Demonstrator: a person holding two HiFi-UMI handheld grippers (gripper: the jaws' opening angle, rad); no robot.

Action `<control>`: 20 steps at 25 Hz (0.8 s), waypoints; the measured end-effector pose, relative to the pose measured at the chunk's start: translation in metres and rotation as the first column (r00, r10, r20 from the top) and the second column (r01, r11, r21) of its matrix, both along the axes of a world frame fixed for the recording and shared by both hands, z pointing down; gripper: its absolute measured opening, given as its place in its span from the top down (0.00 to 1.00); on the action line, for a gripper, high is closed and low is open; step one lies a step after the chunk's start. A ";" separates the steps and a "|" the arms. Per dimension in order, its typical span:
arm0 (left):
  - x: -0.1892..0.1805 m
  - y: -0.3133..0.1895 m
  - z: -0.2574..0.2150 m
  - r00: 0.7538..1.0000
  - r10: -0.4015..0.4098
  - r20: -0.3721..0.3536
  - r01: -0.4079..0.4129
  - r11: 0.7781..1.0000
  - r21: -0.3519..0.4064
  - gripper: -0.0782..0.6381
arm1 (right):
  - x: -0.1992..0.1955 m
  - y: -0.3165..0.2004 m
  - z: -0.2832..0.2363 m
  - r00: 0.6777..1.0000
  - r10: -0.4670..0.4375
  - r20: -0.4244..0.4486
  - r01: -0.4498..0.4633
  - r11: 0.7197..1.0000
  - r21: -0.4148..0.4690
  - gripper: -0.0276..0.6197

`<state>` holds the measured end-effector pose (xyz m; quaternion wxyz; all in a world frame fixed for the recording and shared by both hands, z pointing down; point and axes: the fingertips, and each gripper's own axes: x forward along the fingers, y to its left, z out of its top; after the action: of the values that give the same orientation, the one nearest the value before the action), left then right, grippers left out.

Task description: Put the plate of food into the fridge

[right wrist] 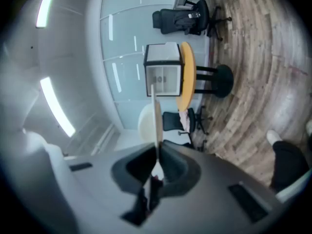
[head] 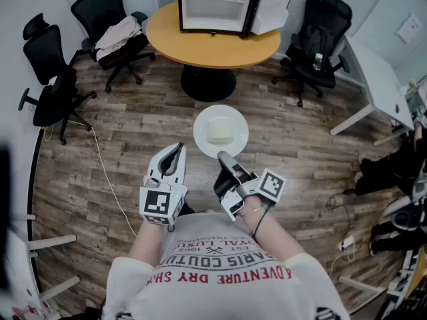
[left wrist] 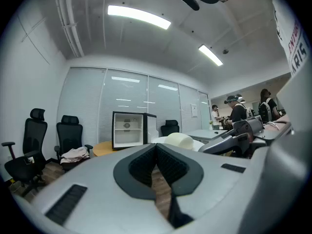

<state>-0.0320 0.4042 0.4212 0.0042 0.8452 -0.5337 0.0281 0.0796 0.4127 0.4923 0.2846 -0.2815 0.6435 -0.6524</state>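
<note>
The right gripper (head: pixel 225 159) has its jaws clamped on the near rim of the plate (head: pixel 202 133), holding it level in the air above the wood floor (head: pixel 133 122). In the right gripper view the plate (right wrist: pixel 155 112) shows edge-on, pinched between the pads. A pale block of food (head: pixel 219 131) sits in the plate's middle. The left gripper (head: pixel 175 153) hangs just left of the right one, jaws together with nothing between them, not touching the plate. Far ahead stands the round desk (head: pixel 213 45), and on it the fridge (head: pixel 212 5), its door swung open to the right. Black chairs (head: pixel 110 25) ring the desk.
</note>
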 end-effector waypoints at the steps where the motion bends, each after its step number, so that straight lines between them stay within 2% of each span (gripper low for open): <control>1: 0.000 0.000 0.001 1.000 0.004 -0.002 -0.004 1.000 0.002 0.85 | 0.000 0.000 0.000 1.000 0.000 -0.001 0.000 1.000 0.000 0.90; 7: 0.000 0.000 0.005 1.000 0.005 -0.006 -0.006 1.000 -0.002 0.85 | 0.000 0.000 -0.003 1.000 -0.012 -0.011 0.012 1.000 0.021 0.90; 12: 0.012 0.000 0.005 1.000 0.019 0.000 -0.019 1.000 0.005 0.85 | 0.007 0.000 -0.010 0.998 -0.024 -0.056 0.028 0.998 0.064 0.90; 20: 0.014 -0.003 0.010 0.999 0.044 0.001 -0.044 0.999 0.017 0.85 | 0.006 -0.005 -0.002 0.999 -0.011 -0.051 0.014 0.999 0.048 0.90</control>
<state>-0.0182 0.4009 0.4313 -0.0039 0.8566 -0.5153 0.0237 0.0859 0.4073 0.4903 0.2711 -0.2868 0.6679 -0.6310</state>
